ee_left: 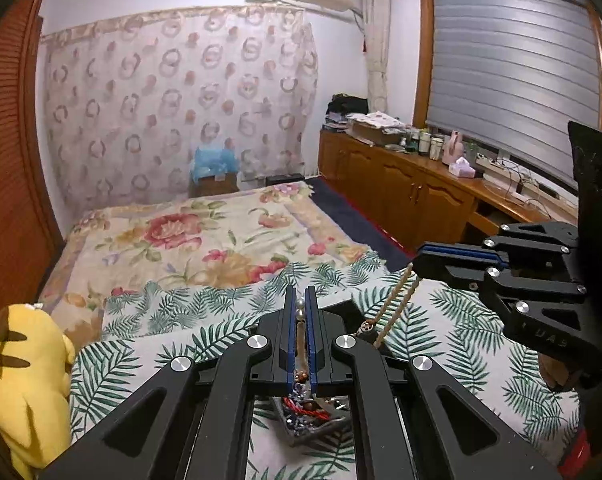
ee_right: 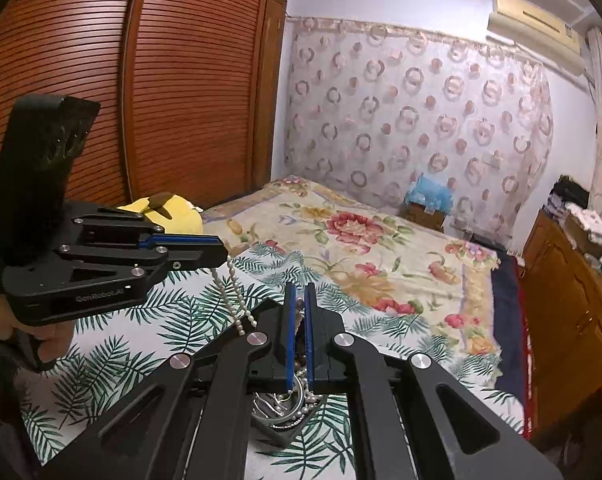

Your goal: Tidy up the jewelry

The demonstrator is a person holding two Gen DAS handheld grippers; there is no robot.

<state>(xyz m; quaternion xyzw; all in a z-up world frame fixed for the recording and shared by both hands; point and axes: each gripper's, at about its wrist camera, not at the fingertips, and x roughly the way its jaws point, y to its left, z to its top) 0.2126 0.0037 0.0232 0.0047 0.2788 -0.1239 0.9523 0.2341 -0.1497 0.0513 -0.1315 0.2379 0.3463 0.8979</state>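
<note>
Floral-printed bed point(ee_left: 189, 240): widest item in both views, with a palm-leaf cloth point(ee_left: 205, 320) spread over its near end.

Louvred wooden wardrobe point(ee_right: 149, 92): stands along one side of the bed.

Wooden cabinet run point(ee_left: 413, 184): stands along the other side, under a window blind point(ee_left: 513, 76); bottles and boxes crowd its top.

Yellow plush toy point(ee_left: 25, 380): sits at the edge of the leaf cloth, on the wardrobe side.

Left tongs point(ee_left: 299, 300): black frame with blue pads, clenched on a pearl necklace point(ee_right: 233, 292). Two white beads show between the fingertips in the left wrist view; the right wrist view shows the strand hanging in a double line from the tips.

Right tongs point(ee_right: 299, 298): same build, clenched on a beige bead strand point(ee_left: 397, 304). The strand hangs slack from the tips, and a small round metal charm point(ee_left: 367, 327) shows near its lower part.

Dark tray point(ee_right: 279, 420): rests on the leaf cloth directly below both tongs. It holds a jumble of jewelry, namely metal rings and pearls in the right wrist view, and red cord and dark beads in the left wrist view. Both held strands trail down toward it.
</note>
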